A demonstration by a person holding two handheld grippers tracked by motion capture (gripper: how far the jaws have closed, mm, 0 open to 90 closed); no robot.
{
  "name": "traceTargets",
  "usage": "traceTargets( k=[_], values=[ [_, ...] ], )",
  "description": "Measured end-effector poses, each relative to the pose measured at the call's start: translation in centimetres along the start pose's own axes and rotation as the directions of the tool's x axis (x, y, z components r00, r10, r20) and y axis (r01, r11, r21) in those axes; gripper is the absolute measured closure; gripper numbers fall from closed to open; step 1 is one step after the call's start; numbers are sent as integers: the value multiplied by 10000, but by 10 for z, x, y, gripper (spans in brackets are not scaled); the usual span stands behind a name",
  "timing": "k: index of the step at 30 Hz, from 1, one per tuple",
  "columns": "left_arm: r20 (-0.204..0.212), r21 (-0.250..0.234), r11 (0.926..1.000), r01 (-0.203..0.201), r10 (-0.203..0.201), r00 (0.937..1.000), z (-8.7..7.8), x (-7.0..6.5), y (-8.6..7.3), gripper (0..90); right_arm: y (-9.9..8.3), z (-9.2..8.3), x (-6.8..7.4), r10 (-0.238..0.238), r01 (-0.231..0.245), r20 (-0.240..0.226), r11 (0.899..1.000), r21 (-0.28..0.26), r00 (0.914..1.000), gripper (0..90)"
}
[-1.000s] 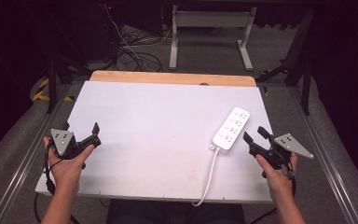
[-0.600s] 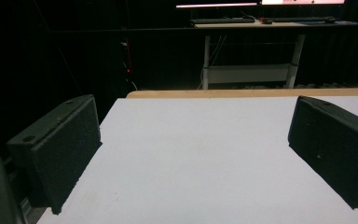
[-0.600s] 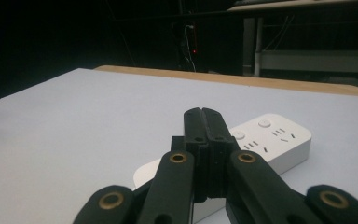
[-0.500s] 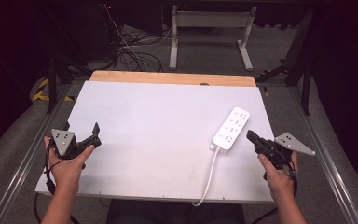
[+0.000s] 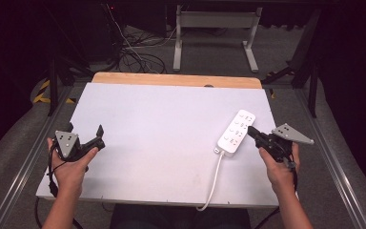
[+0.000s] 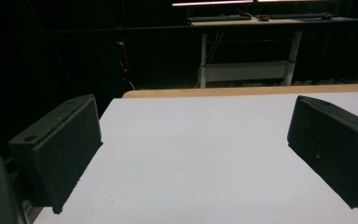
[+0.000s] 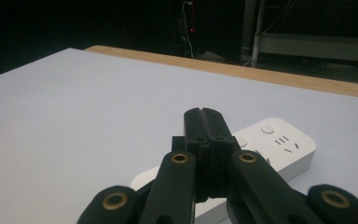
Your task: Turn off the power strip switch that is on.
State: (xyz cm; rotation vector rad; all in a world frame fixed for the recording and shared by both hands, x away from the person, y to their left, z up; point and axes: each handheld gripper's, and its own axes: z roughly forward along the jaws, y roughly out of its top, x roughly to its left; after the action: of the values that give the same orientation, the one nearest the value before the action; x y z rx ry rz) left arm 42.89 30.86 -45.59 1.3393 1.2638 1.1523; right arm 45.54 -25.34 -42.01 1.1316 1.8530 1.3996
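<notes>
On the flat white rectangular tabletop, the left tool rests at the edge well to the left of the white plastic power strip, its two black jaws spread wide with nothing but bare surface between them. The power strip lies slantwise near the tabletop's right edge, its white cord trailing off the near edge. Just to the right of the strip, the right tool has just pressed its jaws fully together on nothing, its tip above the strip's edge.
</notes>
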Motion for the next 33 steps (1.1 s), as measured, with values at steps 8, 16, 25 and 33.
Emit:
traceTargets(
  k=[8,16,25,33],
  values=[
    [-46,22,10000,-69,69,10000,0,0,0,34,5,10,2,-50,54,-79,9987,515,10000,900],
    [-8,71,9998,-168,168,9999,1,-1,-1,37,8,27,2,-107,107,-7,9914,1306,9999,900],
    [33,71,9998,-179,179,9998,1,-1,-2,36,7,42,3,-137,148,-72,9831,1825,9999,900],
    [96,49,9997,-254,254,9996,1,-3,-2,35,4,46,4,-162,161,-16,9757,2184,9999,900]
  ],
)
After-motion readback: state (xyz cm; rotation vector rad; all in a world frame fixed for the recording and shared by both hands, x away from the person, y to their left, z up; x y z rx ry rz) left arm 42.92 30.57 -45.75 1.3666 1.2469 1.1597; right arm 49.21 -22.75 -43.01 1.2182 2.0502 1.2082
